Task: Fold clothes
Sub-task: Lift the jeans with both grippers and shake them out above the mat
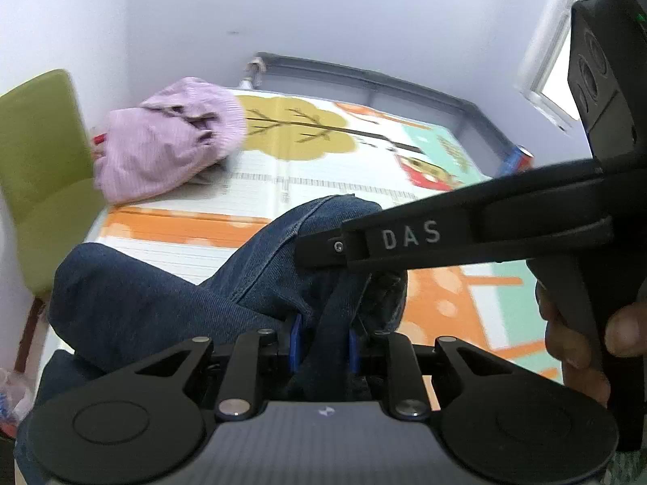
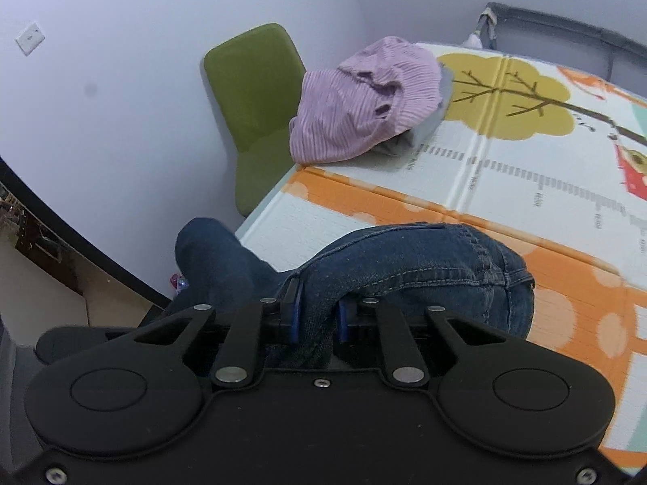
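Left tongs: your left gripper [image 1: 322, 347] is clenching a bunched fold of the jeans [image 1: 170, 295], with dark denim pinched between its two blue pads [image 1: 296, 341] at the bottom of the left wrist view.
Right tongs: your right gripper [image 2: 315, 319] is likewise grasping the jeans [image 2: 424, 266], with a thick roll of denim squeezed between its blue pads [image 2: 292, 315]; seen from the left wrist view, its black body [image 1: 445, 226] is reaching in from the right, just above the cloth.
Play mat: a foam mat [image 2: 404, 210] printed with an orange band, a yellow tree and ruler marks is covering the work surface and lying under everything you are handling.
Jeans: the dark blue pair is sitting at the near edge of the mat, directly in front of both grippers; its gripped part is arching up off the mat, while one end is drooping over the mat's left edge towards the floor.
Green chair: a chair [image 2: 259, 109] is standing against the pale wall beside the mat's far left corner.
Lilac garment: a crumpled, ribbed lilac top [image 2: 364, 101] is resting on that far left corner, well apart from the jeans, partly covering something grey [image 2: 424, 129] beneath it.
Your right hand: fingers [image 1: 582, 347] are curling round the right gripper's black handle at the right edge of the left wrist view.
Blue item: a small blue and red object [image 1: 517, 157] is sitting at the mat's far right edge; it is too blurred to identify.
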### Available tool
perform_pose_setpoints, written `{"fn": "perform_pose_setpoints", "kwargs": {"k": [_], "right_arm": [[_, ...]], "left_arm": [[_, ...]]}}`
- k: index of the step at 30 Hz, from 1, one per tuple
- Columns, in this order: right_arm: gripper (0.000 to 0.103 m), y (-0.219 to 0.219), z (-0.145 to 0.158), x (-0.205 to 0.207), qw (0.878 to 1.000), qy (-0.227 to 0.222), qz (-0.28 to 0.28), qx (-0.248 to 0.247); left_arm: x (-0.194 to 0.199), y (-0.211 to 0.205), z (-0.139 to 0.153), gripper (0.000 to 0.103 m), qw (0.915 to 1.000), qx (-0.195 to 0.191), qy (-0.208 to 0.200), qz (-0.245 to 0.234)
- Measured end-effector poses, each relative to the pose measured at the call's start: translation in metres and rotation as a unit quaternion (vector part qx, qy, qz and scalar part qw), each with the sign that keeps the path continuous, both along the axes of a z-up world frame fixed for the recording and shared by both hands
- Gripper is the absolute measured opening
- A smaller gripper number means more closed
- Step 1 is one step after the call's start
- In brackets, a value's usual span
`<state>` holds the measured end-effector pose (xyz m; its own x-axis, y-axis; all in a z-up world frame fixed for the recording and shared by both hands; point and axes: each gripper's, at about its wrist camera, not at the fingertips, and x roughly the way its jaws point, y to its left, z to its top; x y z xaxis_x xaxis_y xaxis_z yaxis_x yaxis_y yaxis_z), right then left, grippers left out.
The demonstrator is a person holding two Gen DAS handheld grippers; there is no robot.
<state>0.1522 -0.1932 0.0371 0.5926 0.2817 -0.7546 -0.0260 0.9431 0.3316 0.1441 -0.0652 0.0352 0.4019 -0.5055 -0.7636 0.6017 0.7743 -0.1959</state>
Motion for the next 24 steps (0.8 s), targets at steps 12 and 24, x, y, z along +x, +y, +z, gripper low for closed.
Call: {"fn": "perform_pose_setpoints", "kwargs": {"k": [12, 24], "right_arm": [[0.015, -0.041, -0.006, -0.134, 0.999, 0.014, -0.028, -0.022], [0.015, -0.059, -0.053, -0.239, 0.994, 0.051, -0.096, 0.008]], "left_arm": [[-0.093, -0.054, -0.018, 0.024, 0.9899, 0.039, 0.024, -0.134], [-0.164, -0.08, -0.052, 0.024, 0.9687, 0.105, 0.055, -0.218]]}}
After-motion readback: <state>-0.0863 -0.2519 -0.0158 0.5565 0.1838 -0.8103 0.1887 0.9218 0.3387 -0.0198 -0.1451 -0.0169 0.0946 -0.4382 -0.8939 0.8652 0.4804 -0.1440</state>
